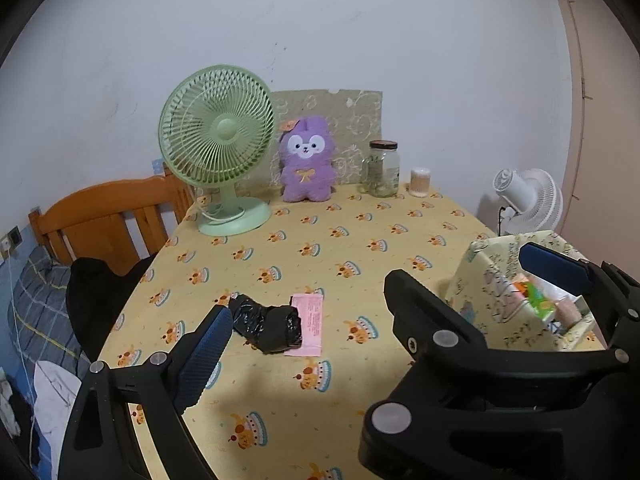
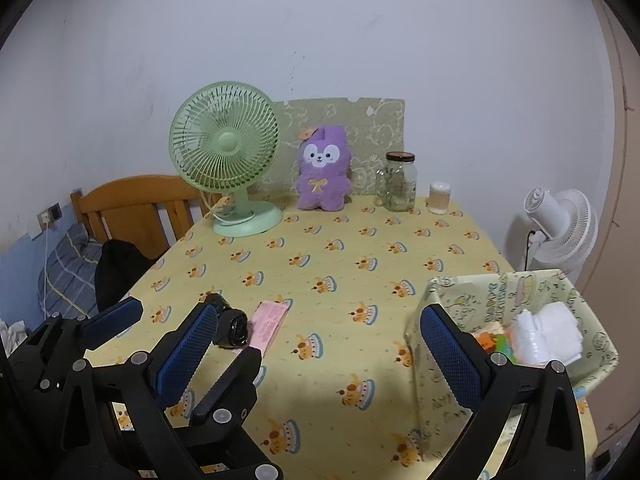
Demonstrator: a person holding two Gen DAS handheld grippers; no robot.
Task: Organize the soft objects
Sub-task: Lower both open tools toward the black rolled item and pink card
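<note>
A black roll of plastic bags (image 1: pixel 268 326) lies on the yellow tablecloth (image 1: pixel 320 248) against a pink packet (image 1: pixel 310 324). Both show in the right wrist view, the roll (image 2: pixel 232 328) and the packet (image 2: pixel 269 326). A patterned fabric basket (image 2: pixel 500 292) at the right holds a white folded cloth (image 2: pixel 546 338) and colourful packs (image 2: pixel 494 340); it also shows in the left wrist view (image 1: pixel 484 280). My left gripper (image 1: pixel 316 340) is open and empty, the roll just ahead of its left finger. My right gripper (image 2: pixel 320 356) is open and empty, its right finger at the basket's near wall. The left gripper (image 2: pixel 168 344) shows at the lower left of the right wrist view.
A green desk fan (image 1: pixel 218 148), a purple plush rabbit (image 1: pixel 306 160), a glass jar (image 1: pixel 382 168) and a cotton swab tub (image 1: pixel 420 182) stand along the table's far edge by the wall. A wooden chair (image 1: pixel 112 220) is at the left, a white floor fan (image 1: pixel 528 200) at the right.
</note>
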